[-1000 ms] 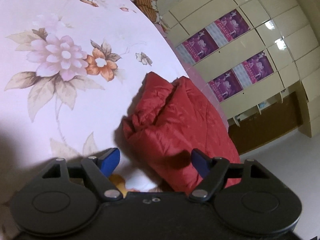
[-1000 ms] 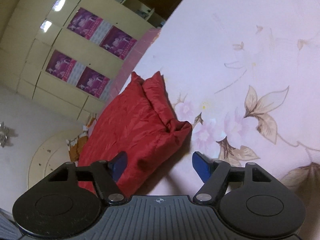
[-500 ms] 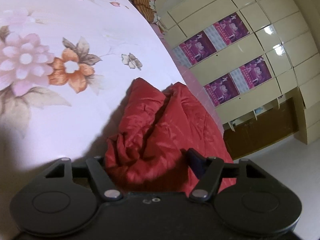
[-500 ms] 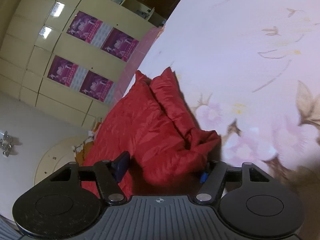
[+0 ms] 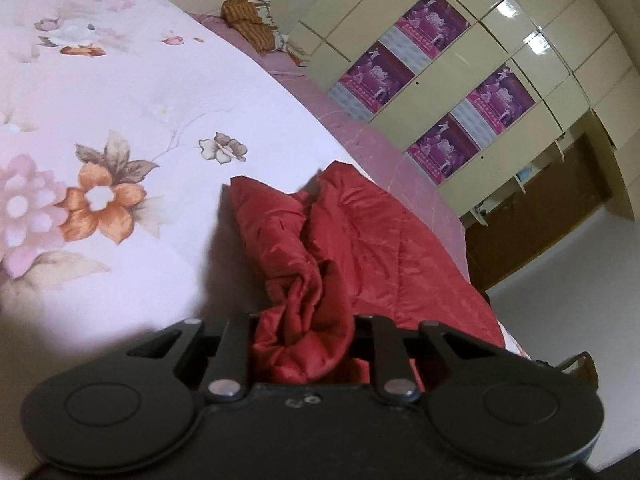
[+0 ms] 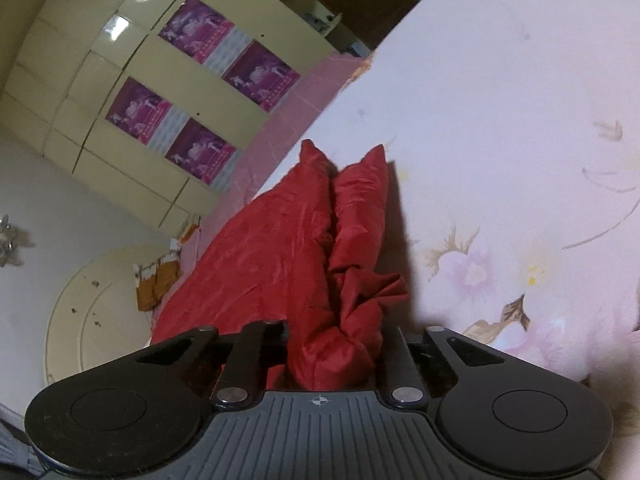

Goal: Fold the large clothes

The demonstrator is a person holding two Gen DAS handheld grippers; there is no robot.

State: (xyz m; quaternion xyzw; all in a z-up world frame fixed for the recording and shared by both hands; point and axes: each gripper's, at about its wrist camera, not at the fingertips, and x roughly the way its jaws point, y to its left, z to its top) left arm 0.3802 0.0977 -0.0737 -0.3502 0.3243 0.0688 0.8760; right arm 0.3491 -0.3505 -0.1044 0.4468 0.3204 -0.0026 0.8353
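Note:
A red quilted jacket (image 5: pixel 360 248) lies along the edge of a bed with a pink flowered sheet (image 5: pixel 120 112). My left gripper (image 5: pixel 304 344) is closing, its jaws pinching a bunched fold of the red fabric, and the blue pads are hidden by the cloth. In the right wrist view the same red jacket (image 6: pixel 280 248) stretches away from me. My right gripper (image 6: pixel 332 356) is also closing, its jaws clamped on a gathered corner of the jacket. Both gripped folds are lifted a little off the sheet.
The bed edge (image 5: pixel 380 152) with a pink side panel runs next to the jacket. A cream wardrobe with purple posters (image 5: pixel 440 80) stands beyond a strip of pale floor (image 6: pixel 40 200). A brown patterned cloth (image 5: pixel 248 24) lies at the bed's far end.
Both grippers went from open over the jacket to closed on bunched red fabric. Both moved forward over the jacket and rose slightly, gathering the cloth upward.

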